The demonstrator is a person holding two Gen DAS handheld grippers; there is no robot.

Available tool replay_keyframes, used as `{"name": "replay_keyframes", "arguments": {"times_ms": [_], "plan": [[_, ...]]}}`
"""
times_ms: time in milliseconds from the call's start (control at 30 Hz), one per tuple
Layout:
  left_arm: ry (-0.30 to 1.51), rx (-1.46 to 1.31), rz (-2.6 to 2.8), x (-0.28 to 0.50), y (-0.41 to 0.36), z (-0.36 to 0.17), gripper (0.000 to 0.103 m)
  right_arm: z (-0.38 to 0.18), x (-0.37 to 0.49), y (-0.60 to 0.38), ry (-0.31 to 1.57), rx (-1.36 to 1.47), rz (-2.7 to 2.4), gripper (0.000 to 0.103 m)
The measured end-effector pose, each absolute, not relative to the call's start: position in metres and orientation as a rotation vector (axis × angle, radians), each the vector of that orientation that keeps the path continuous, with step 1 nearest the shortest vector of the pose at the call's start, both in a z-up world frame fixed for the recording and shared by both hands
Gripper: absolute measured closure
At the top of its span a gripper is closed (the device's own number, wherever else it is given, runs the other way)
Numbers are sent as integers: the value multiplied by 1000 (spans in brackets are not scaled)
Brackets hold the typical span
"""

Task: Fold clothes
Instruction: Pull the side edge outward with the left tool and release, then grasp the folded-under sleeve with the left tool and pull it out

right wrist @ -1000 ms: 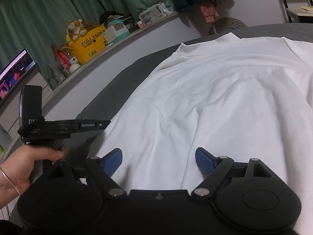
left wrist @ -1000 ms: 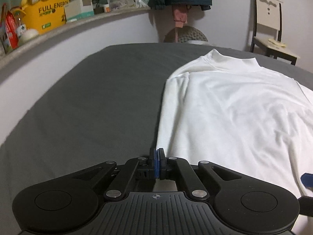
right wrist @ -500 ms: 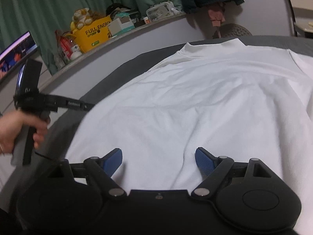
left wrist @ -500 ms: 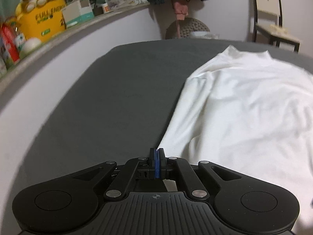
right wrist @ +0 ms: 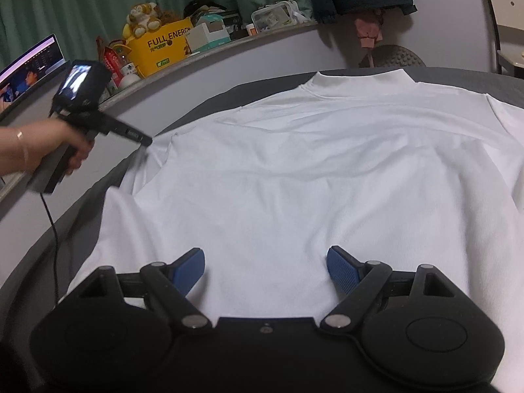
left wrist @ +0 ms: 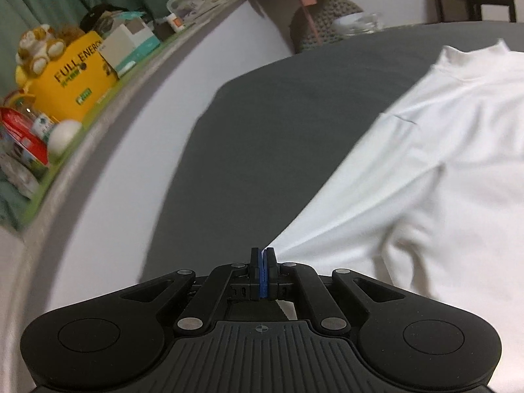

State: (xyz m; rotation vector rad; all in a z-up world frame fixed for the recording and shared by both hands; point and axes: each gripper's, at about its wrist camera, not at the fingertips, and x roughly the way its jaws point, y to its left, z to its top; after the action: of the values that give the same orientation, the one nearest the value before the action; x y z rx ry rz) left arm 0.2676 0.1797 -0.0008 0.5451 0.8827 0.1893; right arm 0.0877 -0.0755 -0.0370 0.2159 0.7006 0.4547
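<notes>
A white high-neck shirt [right wrist: 311, 170] lies spread on the dark grey bed sheet [left wrist: 262, 114], collar at the far end. My left gripper [left wrist: 263, 253] is shut on the shirt's [left wrist: 442, 170] left sleeve edge, and the fabric runs taut from its tips. In the right wrist view a hand holds the left gripper [right wrist: 140, 137] at the shirt's left side, raised above the bed. My right gripper [right wrist: 266, 262] hangs open over the shirt's near part, blue pads [right wrist: 342, 267] wide apart with nothing between them.
A curved ledge [right wrist: 229, 49] behind the bed carries a yellow box [right wrist: 160, 49], a plush toy [right wrist: 144, 18] and several small items. A monitor [right wrist: 29, 65] glows at far left. A round stool [right wrist: 393, 57] and a chair [right wrist: 504, 32] stand beyond the bed.
The left gripper, still shut, has pulled the sleeve out to the left and lifted it, so the fabric now stretches from its tips. The right gripper stays open over the shirt.
</notes>
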Motion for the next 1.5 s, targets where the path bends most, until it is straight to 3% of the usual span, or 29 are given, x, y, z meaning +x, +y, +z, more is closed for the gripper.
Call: {"name": "replay_keyframes", "arguments": {"times_ms": [200,367,433,533,600,667,933,967,1000,1033,1167,1233,1300,1500], "plan": [[896,685,240,305,174,-10,103,-36,87,-76,705,192,460,21],[971,544,227,310,181,-22,103,-35,89,-75,708,184,466,19],[964,481,224,304,187,-21,98,-34,90,-76,707,182,470,19],[955,366,218,290,199,-14,79,-34,90,-76,708,186,474,19],[934,267,212,272,210,-3,42,-35,90,-77,708,191,472,19],[896,169,191,246,217,5,27,-34,89,-77,710,195,467,19],[913,-43,33,149,218,-5,28,-21,76,-80,735,222,465,21],[926,-48,11,141,216,-9,33,-17,72,-80,733,216,481,21],[935,-52,-14,134,215,-14,47,-11,67,-78,726,194,498,21],[943,-57,-37,128,213,-19,54,-5,62,-76,712,165,520,21],[916,-145,-105,120,218,-20,69,13,48,-63,671,116,555,21],[909,-201,-119,117,217,-20,70,15,46,-58,678,140,570,21],[922,-220,-127,116,209,-22,102,14,45,-54,698,151,572,21],[916,-189,-49,100,212,-15,103,18,35,-46,711,148,561,21]]}}
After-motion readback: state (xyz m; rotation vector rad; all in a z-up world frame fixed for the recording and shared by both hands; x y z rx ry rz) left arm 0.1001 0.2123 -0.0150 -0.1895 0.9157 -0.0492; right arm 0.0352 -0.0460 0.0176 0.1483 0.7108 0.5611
